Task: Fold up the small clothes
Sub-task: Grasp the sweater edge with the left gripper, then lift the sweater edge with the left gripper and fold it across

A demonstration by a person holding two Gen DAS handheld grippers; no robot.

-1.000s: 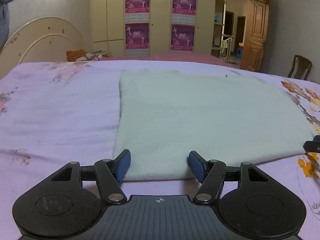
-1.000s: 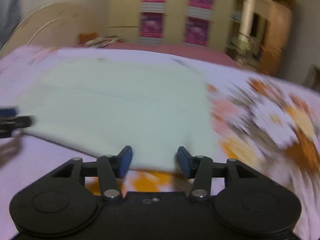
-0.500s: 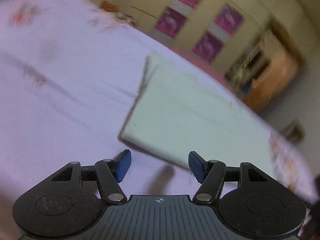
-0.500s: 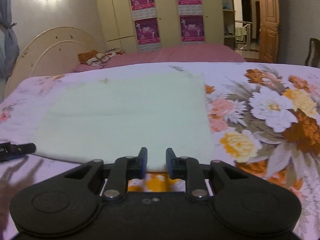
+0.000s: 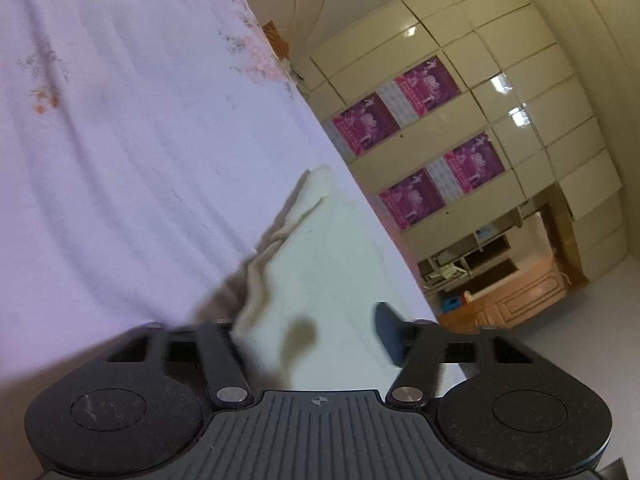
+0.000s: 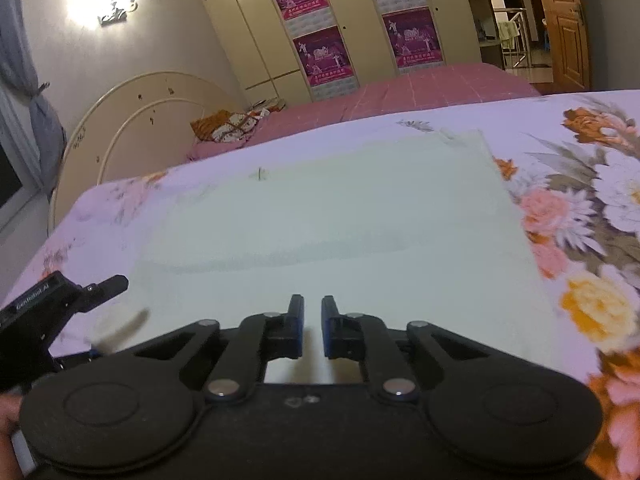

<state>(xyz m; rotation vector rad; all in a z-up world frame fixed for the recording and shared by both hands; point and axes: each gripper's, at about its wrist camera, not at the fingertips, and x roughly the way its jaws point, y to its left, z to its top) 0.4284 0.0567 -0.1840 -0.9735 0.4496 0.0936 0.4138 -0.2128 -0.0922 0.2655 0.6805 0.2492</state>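
Note:
A pale green folded cloth (image 6: 340,236) lies flat on the flowered bedsheet (image 6: 580,208). My right gripper (image 6: 312,326) sits at the cloth's near edge, its jaws nearly closed on that edge. In the left wrist view, the strongly tilted left gripper (image 5: 310,334) is open around the cloth's near left corner (image 5: 296,280). The cloth covers its left finger; the right fingertip (image 5: 386,332) shows. The left gripper also shows in the right wrist view (image 6: 60,300) at the cloth's left corner.
The lilac sheet (image 5: 120,160) spreads left of the cloth. A pink bed (image 6: 400,92) with a cushion (image 6: 228,126) lies behind, then a cream headboard (image 6: 132,128), a wardrobe with purple posters (image 6: 320,52) and a wooden door (image 6: 568,24).
The right gripper closed from wide open to nearly shut on the cloth's near edge. The left gripper tilted hard and moved onto the cloth's left corner, which has lifted slightly.

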